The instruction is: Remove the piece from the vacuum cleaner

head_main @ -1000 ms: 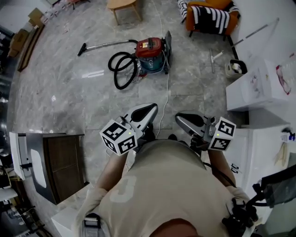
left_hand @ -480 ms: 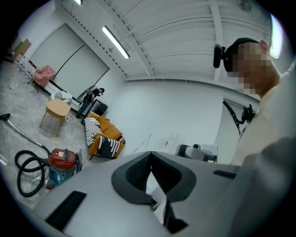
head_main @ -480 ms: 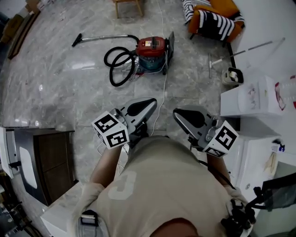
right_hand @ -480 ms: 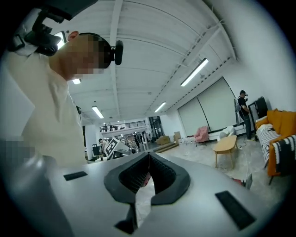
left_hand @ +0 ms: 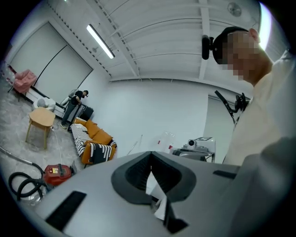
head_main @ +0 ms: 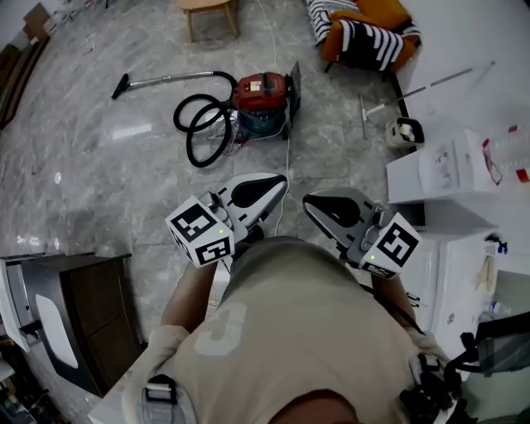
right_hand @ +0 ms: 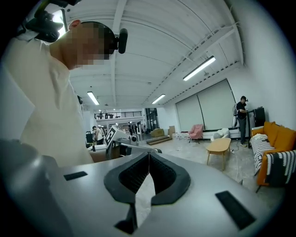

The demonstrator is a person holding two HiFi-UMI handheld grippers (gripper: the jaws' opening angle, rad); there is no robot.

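vacuum cleaner (head_main: 263, 99), where was it?
on the floor (head_main: 99, 166), upper middle of the head view. it had a red body, its black hose (head_main: 197, 128) was looped at its left, and the wand (head_main: 166, 79) lay out toward the upper left. it was well apart from both grippers.
and the left gripper (head_main: 280, 182)?
in the middle of the frame, in front of the person's chest. its jaws were closed tip to tip, with nothing between them.
the right gripper (head_main: 310, 204)?
just beside it on the right, pointing the same way, likewise closed and empty.
anything else near the cleaner?
an orange armchair (head_main: 364, 33) with a striped blanket, upper right, and a small wooden table (head_main: 207, 8) at the top edge.
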